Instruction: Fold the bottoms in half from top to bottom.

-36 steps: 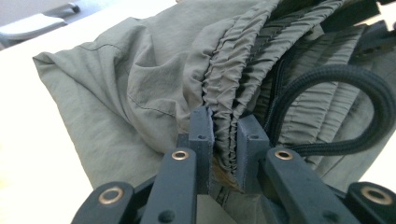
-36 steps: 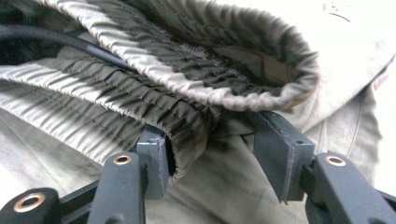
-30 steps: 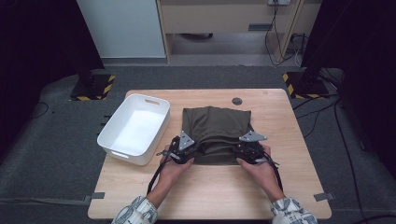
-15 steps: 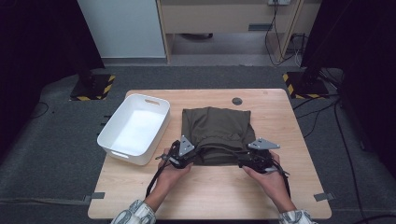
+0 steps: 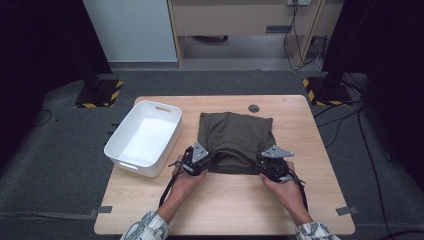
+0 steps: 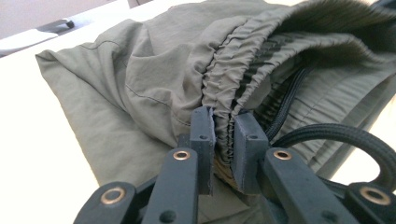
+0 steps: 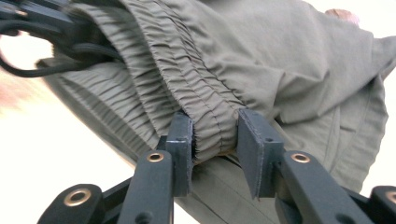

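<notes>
An olive garment [image 5: 235, 137] lies folded on the wooden table [image 5: 225, 200], its gathered elastic waistband [image 6: 233, 70] along the near edge. My left gripper [image 5: 212, 159] is at the waistband's left end. In the left gripper view its jaws [image 6: 223, 140] are shut on the bunched elastic and have just closed a little tighter. My right gripper [image 5: 262, 167] is at the right end. Its jaws [image 7: 215, 135] have just been closing, and a roll of waistband [image 7: 187, 70] is pinched between both pads. A black cord [image 6: 336, 135] runs beside the waistband.
A white plastic bin [image 5: 131, 165] stands on the table's left part, close to my left gripper. A small black disc [image 5: 254, 108] lies near the far edge behind the garment. Bare wood stretches in front of both hands. My left gripper [image 7: 42, 18] appears dark in the right gripper view.
My right gripper drew a little outward to the right, then came back in onto the waistband's right end. The left gripper and the garment have stayed in place.
</notes>
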Motion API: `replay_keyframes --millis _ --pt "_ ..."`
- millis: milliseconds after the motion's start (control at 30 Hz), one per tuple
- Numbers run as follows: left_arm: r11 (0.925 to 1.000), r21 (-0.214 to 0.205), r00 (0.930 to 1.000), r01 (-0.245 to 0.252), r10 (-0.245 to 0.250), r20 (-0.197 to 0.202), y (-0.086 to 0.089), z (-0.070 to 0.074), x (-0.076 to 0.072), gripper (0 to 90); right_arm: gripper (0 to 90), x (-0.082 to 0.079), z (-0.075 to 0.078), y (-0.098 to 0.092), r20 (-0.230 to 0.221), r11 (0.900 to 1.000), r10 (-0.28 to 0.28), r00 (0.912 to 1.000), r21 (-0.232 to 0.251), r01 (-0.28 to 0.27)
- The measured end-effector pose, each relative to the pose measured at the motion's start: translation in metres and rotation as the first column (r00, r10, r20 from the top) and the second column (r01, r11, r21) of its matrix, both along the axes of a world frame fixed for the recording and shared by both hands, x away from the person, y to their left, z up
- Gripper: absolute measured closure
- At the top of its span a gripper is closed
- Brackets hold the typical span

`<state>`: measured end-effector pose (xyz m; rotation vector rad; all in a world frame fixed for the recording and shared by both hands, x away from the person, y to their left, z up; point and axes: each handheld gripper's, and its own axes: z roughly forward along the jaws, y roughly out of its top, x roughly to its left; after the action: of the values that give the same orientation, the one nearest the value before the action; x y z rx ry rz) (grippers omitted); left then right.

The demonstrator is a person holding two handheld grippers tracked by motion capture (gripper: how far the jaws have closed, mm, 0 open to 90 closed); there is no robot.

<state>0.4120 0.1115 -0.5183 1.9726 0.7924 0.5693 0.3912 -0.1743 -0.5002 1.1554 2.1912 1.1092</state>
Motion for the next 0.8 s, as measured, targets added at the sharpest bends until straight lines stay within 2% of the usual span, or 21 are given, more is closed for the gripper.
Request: replay_keyframes --millis 67,133,300,367,500,633,700,800 --pt "1.0 0.005 1.0 0.0 0.0 -0.003 0.0 0.0 0.0 79.5 67.9 0.004 -0.003 0.002 -0.005 0.9998 -0.013 0.9999 -0.014 0.013" --pt "1.0 0.005 1.0 -0.005 0.005 -0.005 -0.001 0.0 -0.001 79.4 62.3 0.006 -0.006 0.005 -0.008 0.9995 -0.024 0.9997 -0.022 0.024" --pt "1.0 -0.002 0.9999 -0.009 0.009 -0.005 -0.001 0.002 -0.002 79.4 75.4 0.01 -0.007 0.01 0.019 0.9978 -0.043 0.9989 -0.05 0.044" --pt "0.9999 -0.011 0.9999 -0.012 0.012 -0.001 -0.001 0.005 -0.003 79.8 78.4 0.01 -0.004 0.009 0.027 0.9978 -0.049 0.9984 -0.044 0.051" --pt "0.9995 -0.03 0.9998 -0.009 0.009 0.017 -0.002 0.019 -0.01 80.1 80.2 0.002 0.013 0.006 0.052 0.9981 -0.051 0.9973 -0.03 0.053" --pt "0.9975 -0.071 0.9994 0.002 0.001 0.035 -0.001 0.034 -0.02 77.8 80.2 -0.011 0.03 0.002 0.082 0.999 -0.036 0.996 -0.024 0.038" --pt "0.9981 -0.055 0.9995 0.027 -0.026 0.017 -0.001 0.035 -0.028 74.2 80.2 -0.02 0.033 0.0 0.086 0.9992 -0.019 0.9961 -0.032 0.022" --pt "0.9971 -0.04 0.9975 0.064 -0.065 -0.029 0.004 0.03 -0.039 64.4 80.3 -0.032 0.024 -0.002 0.049 0.9984 0.012 0.9987 -0.056 -0.009"
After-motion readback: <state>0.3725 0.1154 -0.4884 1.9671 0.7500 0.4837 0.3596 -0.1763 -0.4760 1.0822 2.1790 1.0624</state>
